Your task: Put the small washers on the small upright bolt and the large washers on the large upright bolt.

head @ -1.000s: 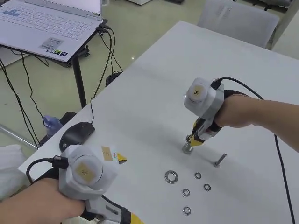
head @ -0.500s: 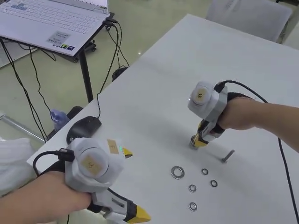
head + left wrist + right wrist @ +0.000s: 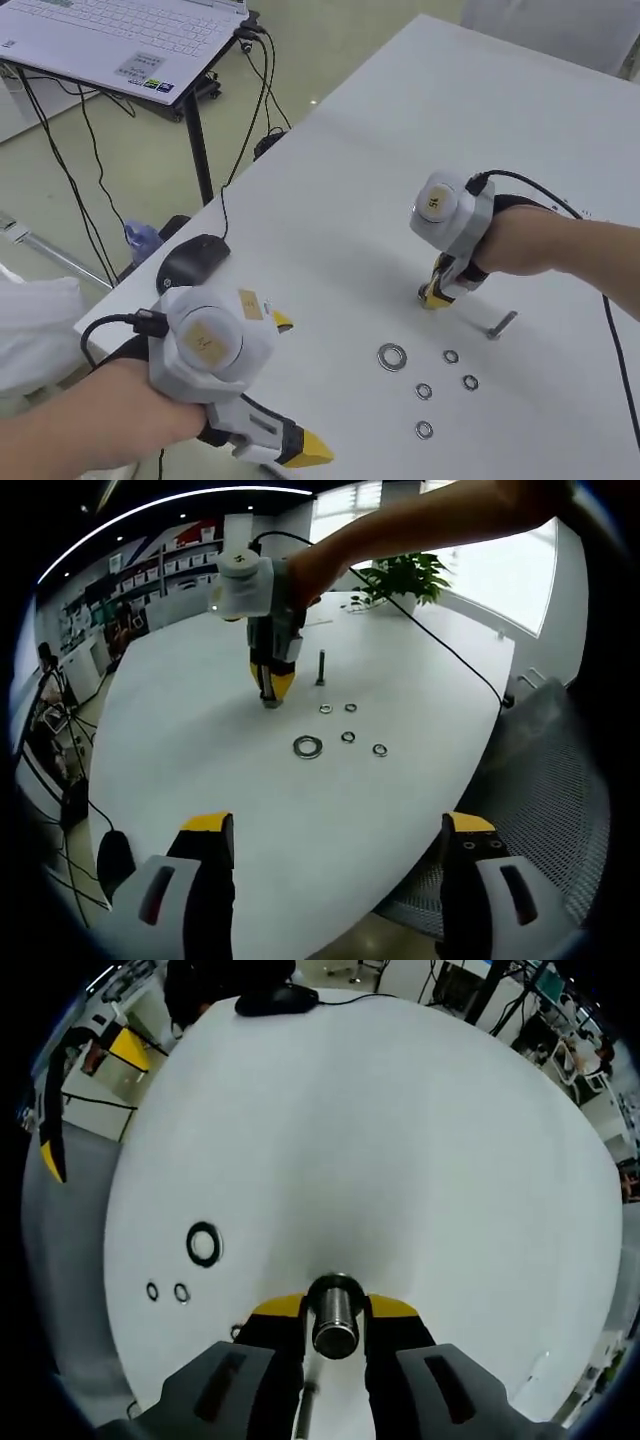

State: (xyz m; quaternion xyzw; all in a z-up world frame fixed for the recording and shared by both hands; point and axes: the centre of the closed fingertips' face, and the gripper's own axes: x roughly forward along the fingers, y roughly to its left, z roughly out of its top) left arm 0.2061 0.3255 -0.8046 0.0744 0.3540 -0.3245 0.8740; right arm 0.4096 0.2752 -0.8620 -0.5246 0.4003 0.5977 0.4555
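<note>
Right gripper [image 3: 432, 296] pointing down, clamping large bolt [image 3: 335, 1320] — left gripper [image 3: 338, 825] jaws apart.

Table [image 3: 330, 230] top: white, matt, smooth. Large washer [image 3: 392, 356] & small washers [image 3: 424, 391]: bright metal, shiny. Large bolt [image 3: 336, 1312]: grey metal, dull sheen. Small bolt [image 3: 501, 325], right: grey metal. Right gripper [image 3: 433, 297] & left gripper [image 3: 296, 386]: matt pale-grey plastic shells, yellow plastic tips. Mouse [image 3: 193, 262], left: black plastic, slight gloss.

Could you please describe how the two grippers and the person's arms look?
The left gripper and right gripper match: light grey bodies, round tops with yellow stickers, dark jaws tipped yellow, black cables at the back. Forearms are bare.
</note>
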